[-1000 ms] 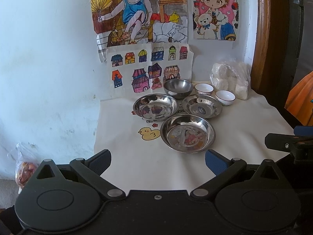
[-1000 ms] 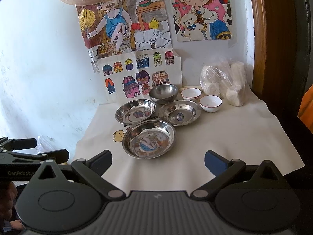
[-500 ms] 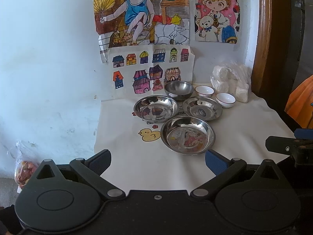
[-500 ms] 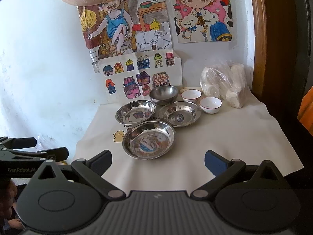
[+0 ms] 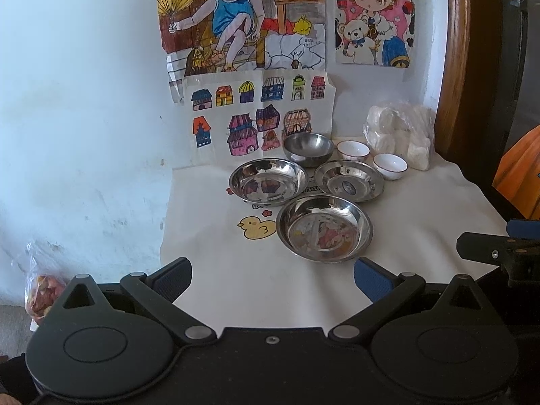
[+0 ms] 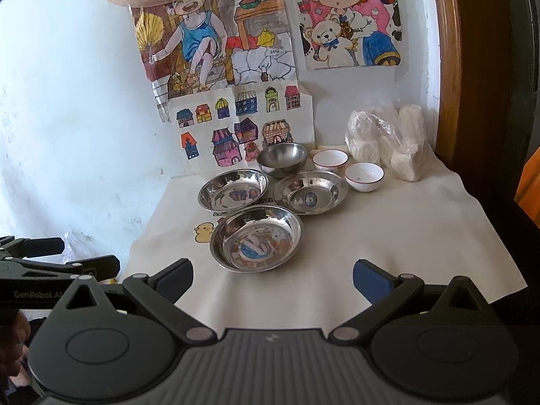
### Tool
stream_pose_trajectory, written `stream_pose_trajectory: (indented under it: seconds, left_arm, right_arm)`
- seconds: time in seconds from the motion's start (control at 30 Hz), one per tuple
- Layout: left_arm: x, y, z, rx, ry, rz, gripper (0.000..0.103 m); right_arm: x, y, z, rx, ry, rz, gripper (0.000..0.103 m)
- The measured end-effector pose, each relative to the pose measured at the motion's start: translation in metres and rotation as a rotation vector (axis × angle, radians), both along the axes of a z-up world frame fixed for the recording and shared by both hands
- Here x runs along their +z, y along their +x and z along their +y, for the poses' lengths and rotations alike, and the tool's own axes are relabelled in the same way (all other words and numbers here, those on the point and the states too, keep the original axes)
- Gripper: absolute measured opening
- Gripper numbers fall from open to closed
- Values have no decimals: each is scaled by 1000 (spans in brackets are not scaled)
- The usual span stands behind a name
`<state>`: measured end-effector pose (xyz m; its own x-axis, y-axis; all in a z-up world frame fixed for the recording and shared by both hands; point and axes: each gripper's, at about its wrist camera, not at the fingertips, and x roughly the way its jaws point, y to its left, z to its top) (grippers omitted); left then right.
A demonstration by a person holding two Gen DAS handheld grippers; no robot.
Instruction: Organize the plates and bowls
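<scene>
Broadly, a cream cloth-covered table (image 5: 422, 222) set against a pale blue wall (image 5: 84, 101) carries everything, the wall hung with coloured children's drawings (image 5: 243, 23). Both tools wait short of the table's near edge: the left gripper (image 5: 271, 275) and the right gripper (image 6: 272, 275) each have their blue-padded fingers spread wide with nothing between them, which suits a start before any dish is chosen. Three shallow stainless-steel plates lie in a loose triangle, the nearest plate (image 6: 255, 238) almost touching the back-left plate (image 6: 233, 189) and the back-right plate (image 6: 309, 191); being alike in shape, they would probably nest into one stack. Behind them, close to the wall, sits a deeper round steel bowl (image 6: 281, 159). To its right stand two small white ceramic bowls with red rims, the rear one (image 6: 330, 161) and the nearer one (image 6: 363, 176), just beside each other, likely a second stack. A crumpled clear plastic bag of white items (image 6: 388, 141) rests in the corner, out of the way.
</scene>
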<state>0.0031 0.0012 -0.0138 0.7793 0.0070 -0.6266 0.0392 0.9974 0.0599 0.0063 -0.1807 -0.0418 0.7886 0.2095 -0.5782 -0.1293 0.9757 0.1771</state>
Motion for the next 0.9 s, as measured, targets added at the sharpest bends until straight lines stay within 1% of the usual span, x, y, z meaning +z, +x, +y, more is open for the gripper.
stream_pose_trajectory:
  seconds: [0.2, 0.37, 0.63, 0.7, 0.77, 0.83, 0.9]
  left_arm:
    - [-4, 10, -3, 4, 10, 27, 102]
    - [-9, 26, -9, 25, 21, 58, 102]
    - [-20, 61, -29, 80, 27, 119, 102]
    - [-22, 70, -36, 102, 26, 139, 102]
    - [-25, 79, -41, 136, 21, 176, 102]
    - [-25, 85, -43, 174, -1, 211, 102]
    - [-23, 90, -43, 205, -28, 224, 102]
  right_arm:
    - [-8, 11, -4, -1, 17, 25, 103]
    - [-17, 29, -9, 22, 29, 53, 103]
    - [-35, 79, -30, 98, 39, 116, 103]
    - [-40, 93, -37, 128, 40, 132, 103]
    - [-43, 106, -44, 154, 41, 152, 103]
    - [-43, 120, -52, 176, 36, 177, 103]
    - [-40, 129, -58, 193, 32, 182, 103]
